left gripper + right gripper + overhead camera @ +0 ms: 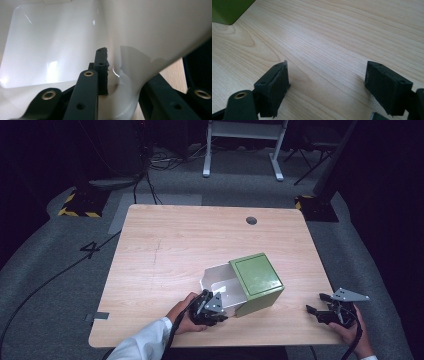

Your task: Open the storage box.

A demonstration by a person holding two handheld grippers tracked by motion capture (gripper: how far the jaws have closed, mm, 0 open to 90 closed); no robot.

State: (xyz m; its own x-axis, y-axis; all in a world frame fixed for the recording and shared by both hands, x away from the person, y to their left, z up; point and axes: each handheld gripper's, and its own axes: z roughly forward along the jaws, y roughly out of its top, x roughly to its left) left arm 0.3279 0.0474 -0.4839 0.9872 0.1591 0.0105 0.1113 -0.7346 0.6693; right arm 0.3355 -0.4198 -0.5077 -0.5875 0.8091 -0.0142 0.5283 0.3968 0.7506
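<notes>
A green box (257, 277) lies tilted on the wooden table (175, 235), and a white inner tray (220, 277) sticks out of its left side. My left gripper (220, 307) sits at the tray's near corner. In the left gripper view the white tray's wall (130, 62) stands between the jaws, with one pad (101, 66) pressed against its inner face, so the left gripper (125, 77) is shut on the wall. My right gripper (316, 304) rests near the table's front right edge, open, with bare wood between its fingers (329, 75). The box's green corner (229, 10) shows off to its left.
A round cable hole (251, 220) sits near the table's far edge. The person's white sleeve (142, 345) comes in at the front. Beyond the table are floor cables (150, 180), a white stand's legs (242, 150) and yellow-black striped bases (80, 205).
</notes>
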